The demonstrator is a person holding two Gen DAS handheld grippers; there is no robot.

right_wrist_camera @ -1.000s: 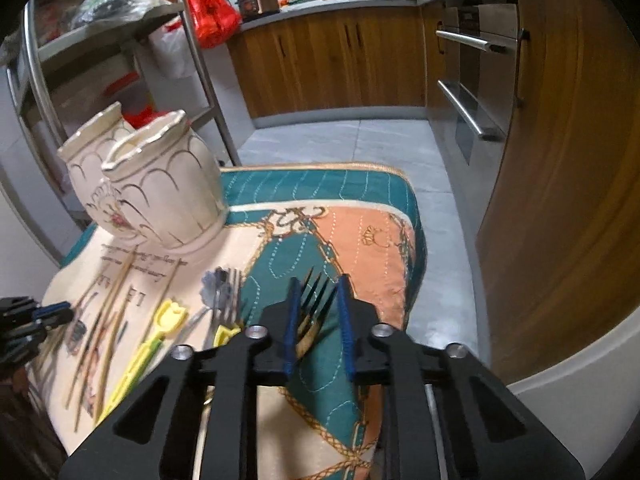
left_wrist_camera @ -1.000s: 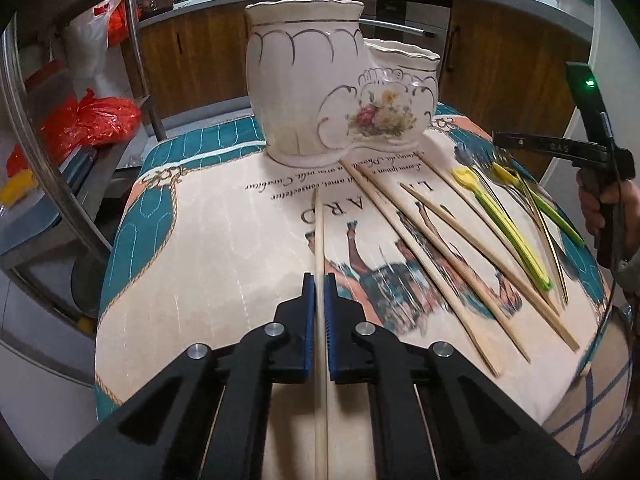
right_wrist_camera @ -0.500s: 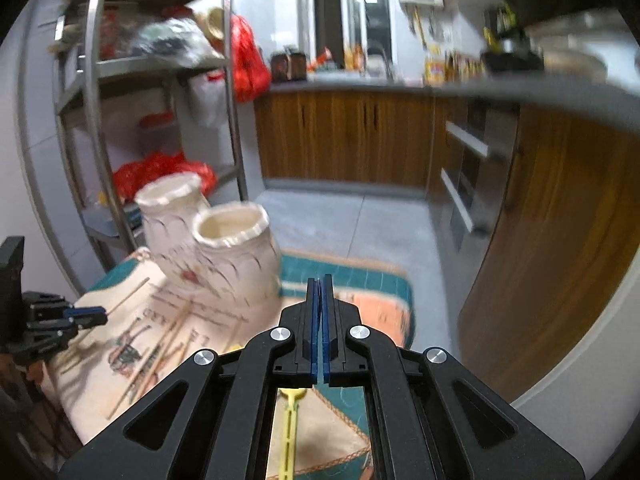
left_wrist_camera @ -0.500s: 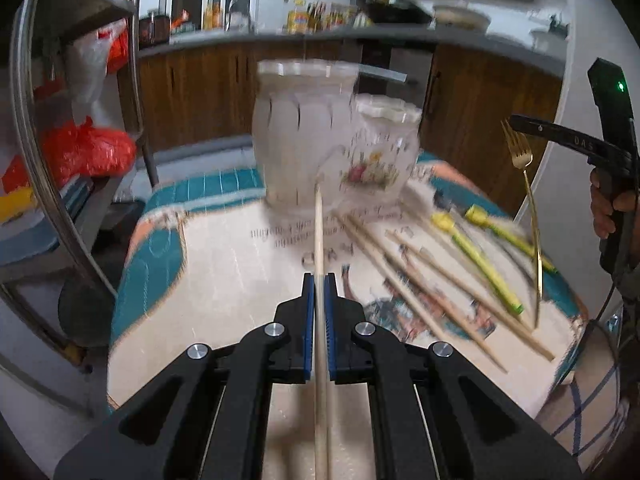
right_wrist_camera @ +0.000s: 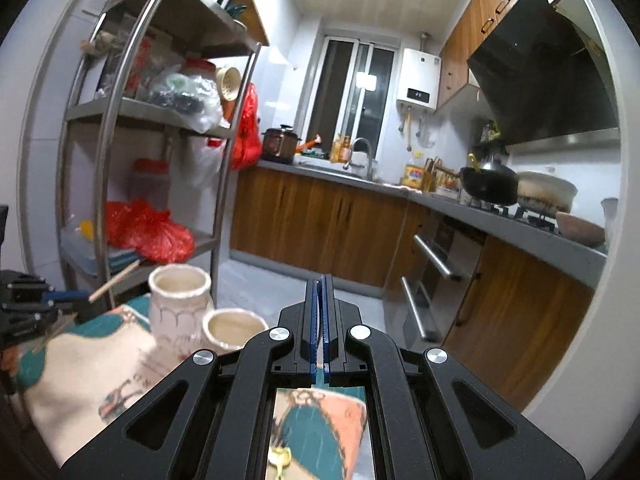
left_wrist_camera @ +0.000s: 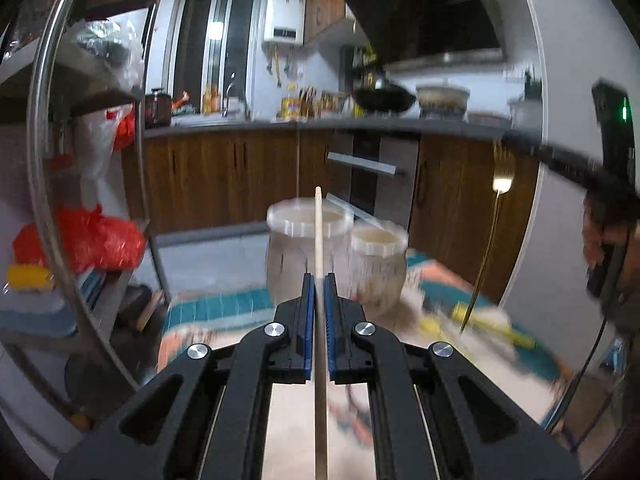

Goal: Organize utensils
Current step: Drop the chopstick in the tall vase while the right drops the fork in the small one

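Left gripper (left_wrist_camera: 319,280) clamped on a chopstick (left_wrist_camera: 319,240), two jars (left_wrist_camera: 306,248) ahead below its tip. Right gripper (right_wrist_camera: 320,280) clamped on a fork (left_wrist_camera: 486,248), tines up.

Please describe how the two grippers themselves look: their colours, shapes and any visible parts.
The left gripper and the right gripper look alike: matte black angular link arms with cut-out slots, round silver pivot bolts, and blue ribbed pads inside the narrow fingers. The right unit's handle carries a green light.

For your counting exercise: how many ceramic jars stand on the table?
2. The taller jar stands at the far end of the patterned table; the shorter jar stands beside it, to its right in the right wrist view.
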